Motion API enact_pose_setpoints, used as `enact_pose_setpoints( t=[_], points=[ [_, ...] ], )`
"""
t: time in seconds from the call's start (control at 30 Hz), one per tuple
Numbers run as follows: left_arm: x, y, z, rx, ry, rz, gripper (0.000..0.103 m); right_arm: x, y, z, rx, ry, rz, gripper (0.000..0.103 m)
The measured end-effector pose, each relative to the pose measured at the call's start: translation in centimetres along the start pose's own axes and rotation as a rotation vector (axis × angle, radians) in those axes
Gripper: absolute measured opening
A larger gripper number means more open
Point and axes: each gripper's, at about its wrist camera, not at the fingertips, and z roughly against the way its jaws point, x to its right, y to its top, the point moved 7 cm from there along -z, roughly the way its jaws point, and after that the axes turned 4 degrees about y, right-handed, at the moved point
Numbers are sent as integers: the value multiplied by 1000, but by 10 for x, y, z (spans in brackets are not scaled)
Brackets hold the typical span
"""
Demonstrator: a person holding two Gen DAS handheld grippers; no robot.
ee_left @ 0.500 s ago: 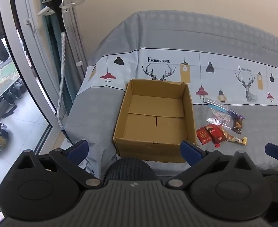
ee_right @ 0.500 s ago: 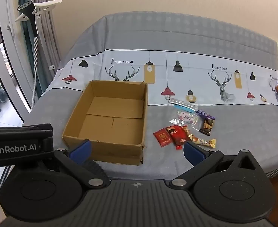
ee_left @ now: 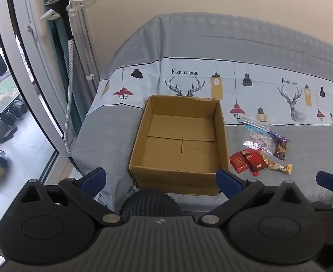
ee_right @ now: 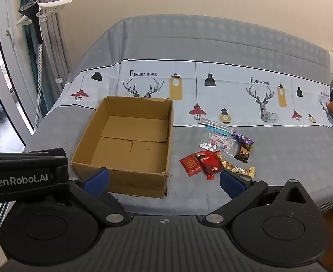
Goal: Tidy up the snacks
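Cardboard box sits empty; right gripper, jaws apart, should pinch the red packet just beside it squarely.

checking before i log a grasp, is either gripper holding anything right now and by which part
Nothing is held. The left gripper and right gripper are both open and empty; the snacks lie on the bed beside the box.
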Motion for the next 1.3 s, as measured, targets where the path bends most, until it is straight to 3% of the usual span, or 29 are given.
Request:
enact_pose_setpoints(
  t=[0.37, 1.3],
  points=[
    [8, 1, -7, -11, -1, -25, 103, 1, 1, -9, -42, 6, -44, 103],
    [15, -8, -7, -24, 19, -38, 103, 9, -6, -11, -46, 28, -51, 103]
  ],
)
